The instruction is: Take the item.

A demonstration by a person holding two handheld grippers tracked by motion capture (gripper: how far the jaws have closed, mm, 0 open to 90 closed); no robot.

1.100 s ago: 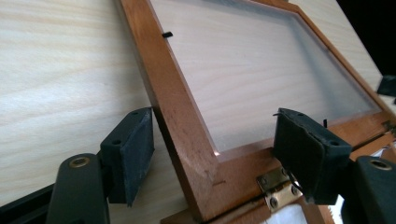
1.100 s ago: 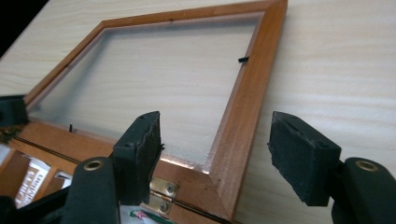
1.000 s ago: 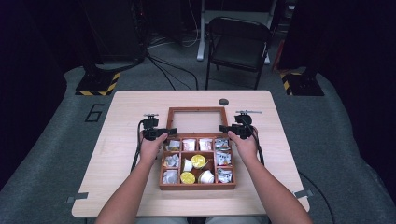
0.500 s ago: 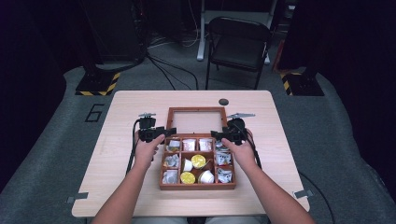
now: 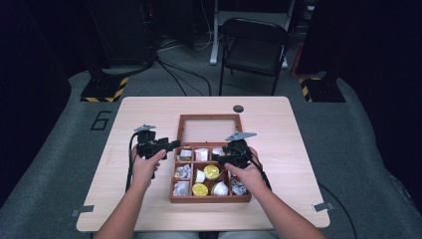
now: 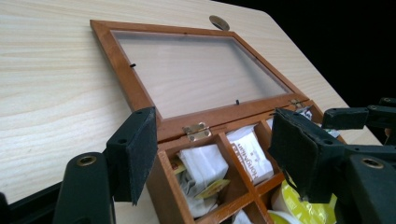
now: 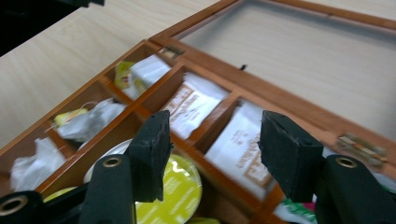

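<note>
Wooden tea box (image 5: pixel 209 198) sits mid-bench (image 5: pixel 149 107), nearer my edge; glazed lid (image 5: pixel 209 129) flung flat on the far side, hinges (image 6: pixel 196 131) at the back wall. Left tongs (image 5: pixel 174 145) just off the box's left far corner, partly open, empty. Right tongs (image 5: pixel 222 158) over the right-hand compartments, jaws have just been closing, nothing between them. Handling guess: box stiff, moderately heavy, take it by the side walls; lid pane looks fragile, grip the wood frame only; tea sachets (image 7: pixel 194 103) light, soft, crushable, pinch an edge; foil-topped cups (image 7: pixel 175 189) slippery, grab by the rim.
</note>
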